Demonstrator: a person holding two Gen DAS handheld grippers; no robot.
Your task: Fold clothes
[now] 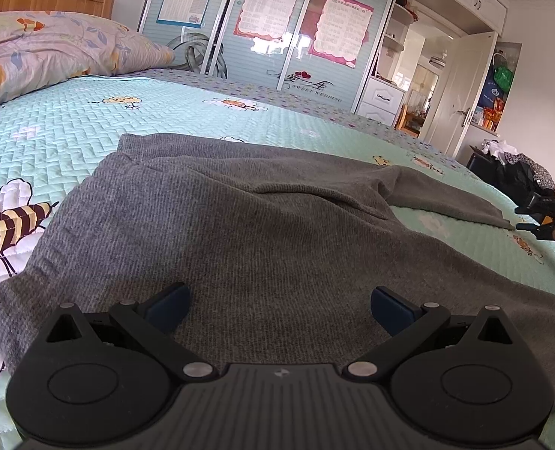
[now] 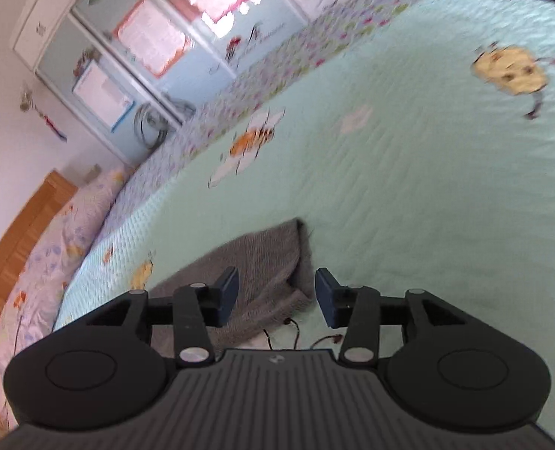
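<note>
Lying flat on quilt, grey garment, both grippers open-fingered

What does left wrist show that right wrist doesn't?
Left wrist only: the whole gray garment spread on the bed, the open door, and the right gripper at the sleeve tip.
Right wrist only: a close view of the sleeve end with open jaws around it, not pinching.
Both: the mint quilt, floral pillow, wardrobe posters. The left gripper is open over the garment.

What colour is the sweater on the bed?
Grey, the ribbed knit sweater; clearest in the left wrist view.
</note>
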